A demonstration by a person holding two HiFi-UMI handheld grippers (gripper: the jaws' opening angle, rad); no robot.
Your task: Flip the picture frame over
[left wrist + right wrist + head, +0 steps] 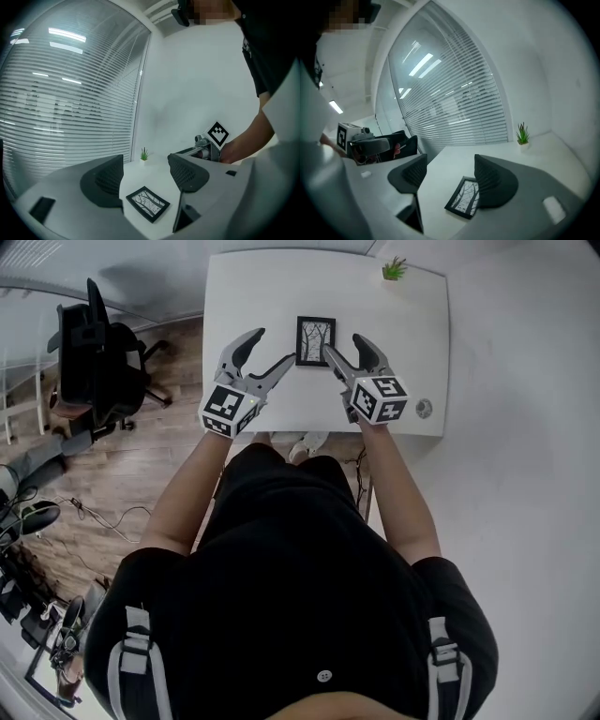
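The white table stood against a white wall, with wooden floor to its left and a black office chair off that same side. The person stood at the near edge of the table, an arm stretched out on each side.

The left hand-held gripper had its jaws spread wide, and nothing sat between them but air; through the gap I could see the frame lying on the tabletop below. The right hand-held gripper was open just as wide and held nothing, with the frame lying under it and one corner hidden behind its right-hand jaw. Neither gripper touched the frame.

The frame lay flat near the middle of the table, black border all round, with its print of bare trees facing up. From above it sat between the two sets of jaw tips, just beside the right gripper's inner tip.

A small green plant in a pale pot stood at the far right corner, well apart from the frame. A little round disc sat in the tabletop near the right front edge.
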